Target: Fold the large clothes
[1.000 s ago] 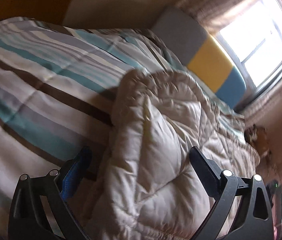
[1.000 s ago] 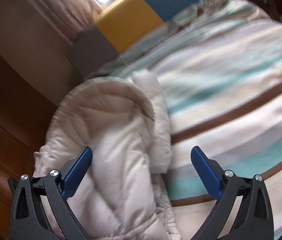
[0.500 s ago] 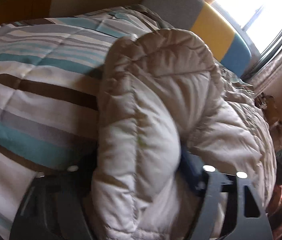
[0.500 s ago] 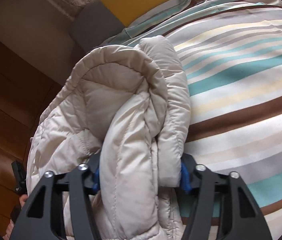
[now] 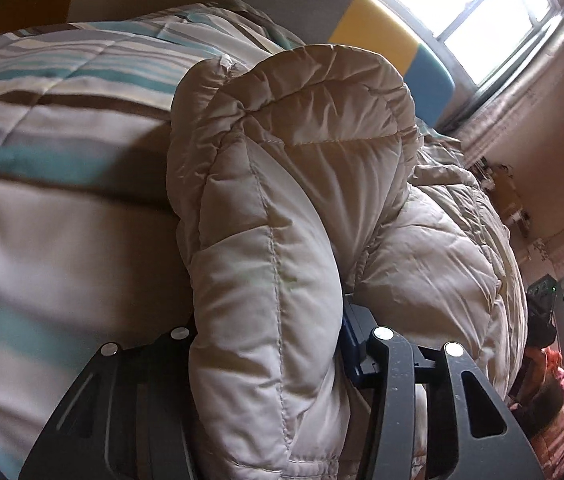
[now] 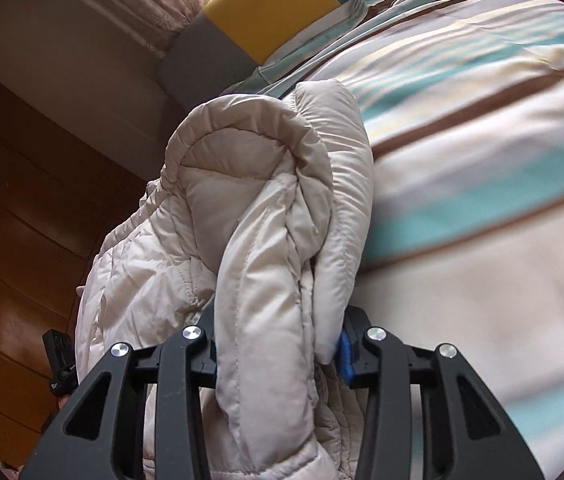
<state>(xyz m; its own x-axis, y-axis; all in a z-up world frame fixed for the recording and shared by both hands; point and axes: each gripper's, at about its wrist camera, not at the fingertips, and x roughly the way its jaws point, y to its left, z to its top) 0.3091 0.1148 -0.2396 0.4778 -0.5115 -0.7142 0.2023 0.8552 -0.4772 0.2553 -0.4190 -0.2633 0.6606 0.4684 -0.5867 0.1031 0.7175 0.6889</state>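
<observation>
Puffy beige quilted jacket (image 5: 294,184), stitched in broad padded channels, bunched into thick rolls and lying along one edge of a bed. Glossy fabric, creased, with a rounded hood-like fold standing up at the far end (image 6: 241,148). Pinched at the near end by both tools: left gripper (image 5: 269,344) clenched on a fat padded roll, right gripper (image 6: 277,340) clenched on a bundle of two or three layers — jaws of both just closed in on the cloth, pads pressed into it. Only a sliver of blue pad (image 6: 345,354) showing on the right of each bundle; left-hand pads buried under fabric. Lower part of the jacket cut off by the frame edge, so overall shape and sleeves hard to make out. Beneath and beside it, striped duvet (image 5: 61,128) in teal, brown and cream, blurred near the lens. Farther off, grey, yellow and blue headboard (image 6: 249,20), bright window (image 5: 482,12) washed out by glare — wooden floor (image 6: 13,208) to the left in the right wrist view.
</observation>
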